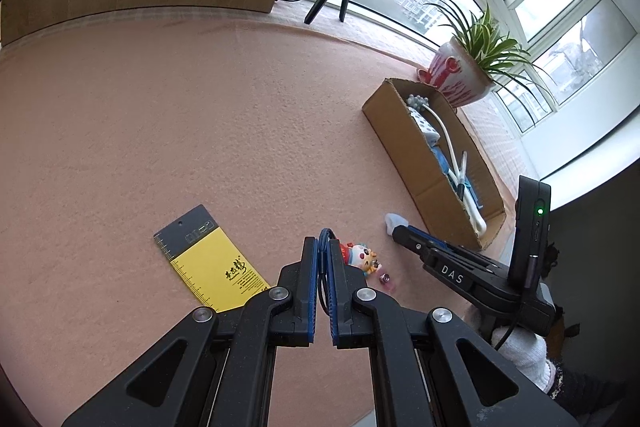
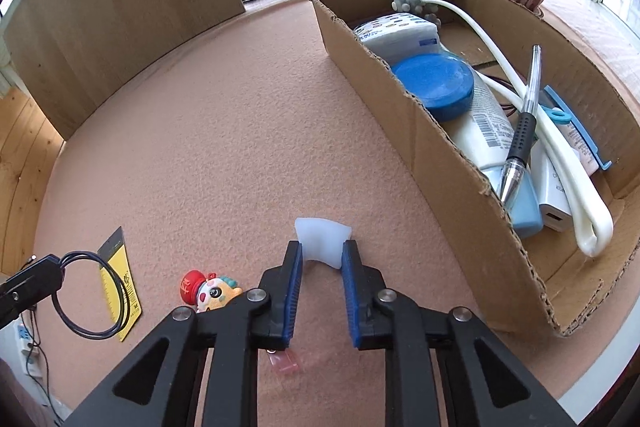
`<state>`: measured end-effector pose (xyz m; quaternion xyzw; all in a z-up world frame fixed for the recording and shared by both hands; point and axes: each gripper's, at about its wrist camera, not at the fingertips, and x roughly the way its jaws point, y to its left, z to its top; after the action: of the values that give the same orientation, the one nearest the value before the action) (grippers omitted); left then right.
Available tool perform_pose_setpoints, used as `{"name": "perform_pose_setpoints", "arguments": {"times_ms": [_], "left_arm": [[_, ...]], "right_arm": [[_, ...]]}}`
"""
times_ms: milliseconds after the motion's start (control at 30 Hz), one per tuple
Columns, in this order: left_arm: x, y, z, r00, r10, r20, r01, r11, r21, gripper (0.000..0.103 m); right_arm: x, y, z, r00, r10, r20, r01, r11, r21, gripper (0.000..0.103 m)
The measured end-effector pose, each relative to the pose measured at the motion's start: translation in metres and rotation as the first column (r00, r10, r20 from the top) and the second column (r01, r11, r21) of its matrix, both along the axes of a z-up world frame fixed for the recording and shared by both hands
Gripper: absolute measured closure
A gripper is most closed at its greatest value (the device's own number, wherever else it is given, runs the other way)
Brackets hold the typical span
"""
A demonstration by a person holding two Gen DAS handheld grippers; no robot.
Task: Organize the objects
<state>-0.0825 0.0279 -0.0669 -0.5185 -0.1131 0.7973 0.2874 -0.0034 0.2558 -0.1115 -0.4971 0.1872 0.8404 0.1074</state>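
While level over the mat, left gripper [image 1: 324, 247] pinching a black cable loop [image 2: 92, 297], right gripper [image 2: 321, 254] clamping a white piece [image 2: 320, 239].

The left gripper [image 1: 322, 247] has its fingers drawn close together, pinching a thin dark cable [image 1: 322, 267] that loops up between the blue pads [image 1: 313, 291]. Just left of the fingers a yellow-and-black ruler card [image 1: 210, 261] lies flat on the pink mat [image 1: 180, 131]. Just right of the fingertips sits a small toy figure [image 1: 362, 255] with a red cap. Farther right the right gripper [image 1: 400, 227] reaches in, a white piece [image 1: 394, 221] at its tips; whether it grips is unclear from here. Beyond that, ahead and right, a cardboard box [image 1: 404, 155] holds mixed items, with a potted plant [image 1: 464, 71] behind it.
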Motion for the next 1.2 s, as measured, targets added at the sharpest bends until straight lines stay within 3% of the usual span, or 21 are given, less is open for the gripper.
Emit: {"name": "perform_pose_setpoints", "arguments": {"times_ms": [133,300,433,567,700,733,767,800,900,1033,1200], "left_arm": [[-0.001,0.007,0.005,1.0,0.007,-0.014,-0.007,1.0,0.016,0.099],[0.0,0.015,0.008,0.999,0.03,-0.025,-0.03,0.999,0.021,0.099],[0.006,0.015,0.009,0.999,0.047,-0.026,-0.046,0.999,0.019,0.099],[0.01,0.009,0.007,0.997,0.069,-0.017,-0.068,0.998,0.012,0.099],[0.013,0.0,0.006,0.996,0.089,-0.016,-0.088,0.996,0.007,0.099],[0.013,-0.003,0.006,0.995,0.095,-0.016,-0.095,0.995,0.008,0.099],[0.012,-0.004,0.006,0.995,0.101,-0.016,-0.101,0.995,0.009,0.099],[0.013,-0.006,0.005,0.994,0.104,-0.016,-0.104,0.995,0.01,0.099],[0.012,-0.008,0.004,0.994,0.111,-0.015,-0.111,0.994,0.013,0.099],[0.01,-0.001,0.007,0.994,0.103,-0.02,-0.103,0.994,0.021,0.099],[0.007,0.016,0.014,0.996,0.083,-0.036,-0.082,0.996,0.03,0.099]], "right_arm": [[0.016,0.004,0.015,0.999,0.036,-0.007,-0.036,0.999,-0.04,0.1],[0.016,0.008,0.018,0.996,0.087,0.003,-0.087,0.996,-0.031,0.099],[0.008,0.01,0.009,0.995,0.09,0.035,-0.089,0.995,-0.041,0.073],[-0.006,0.003,0.001,0.994,0.094,0.048,-0.093,0.996,-0.014,0.062],[-0.015,-0.01,-0.002,0.994,0.101,0.038,-0.103,0.993,0.058,0.059],[-0.016,-0.014,-0.002,0.994,0.107,0.039,-0.11,0.99,0.085,0.061],[-0.018,-0.018,-0.001,0.992,0.122,0.041,-0.126,0.987,0.102,0.076],[-0.018,-0.02,-0.001,0.989,0.143,0.047,-0.147,0.983,0.112,0.081],[-0.014,-0.024,-0.001,0.985,0.169,0.04,-0.172,0.978,0.116,0.082],[-0.002,-0.015,0.011,0.984,0.178,0.014,-0.179,0.983,0.048,0.094],[0.007,-0.011,0.029,0.981,0.191,-0.026,-0.191,0.982,0.003,0.096]]}}
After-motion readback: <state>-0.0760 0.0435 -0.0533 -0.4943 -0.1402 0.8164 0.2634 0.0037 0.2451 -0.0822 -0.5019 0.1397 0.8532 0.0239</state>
